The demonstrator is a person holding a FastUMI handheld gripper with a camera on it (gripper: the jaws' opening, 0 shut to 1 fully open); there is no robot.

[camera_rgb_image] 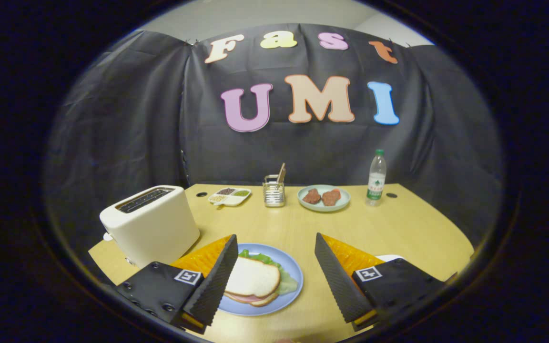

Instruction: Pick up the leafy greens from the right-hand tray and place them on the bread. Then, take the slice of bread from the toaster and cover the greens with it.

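The gripper (pixel 274 274) sits low in the frame with its two fingers spread wide apart, nothing held between them. In the gap, closer to the left finger (pixel 217 281), lies the blue plate (pixel 289 291) at lower centre of the frame, on the wooden table (pixel 398 228). On that plate the sandwich is stacked: a top slice of bread (pixel 253 277) lies flat over the leafy greens (pixel 274 267), whose ruffled green edge pokes out at the far side and right of the slice. Under it a pink layer of ham (pixel 248 298) and the lower bread slice (pixel 267 300) peek out at the near edge. The left finger overlaps the plate's left rim in the picture; whether it touches it I cannot tell.

Over at the left of the frame stands the white toaster (pixel 153 224), upright, its slots on top dark. Beyond the fingers, along the back of the table in mid-frame, there is a small divided dish (pixel 229 195) with bits in its compartments, then a clear holder (pixel 274 193) with a stick leaning in it, then a pale green plate (pixel 324 198) carrying two reddish-brown patties (pixel 322 196). Right of that stands a water bottle (pixel 376 178) with a green cap, upright. By the right finger (pixel 336 274) a sliver of something white (pixel 391 258) peeks out, too hidden to name.
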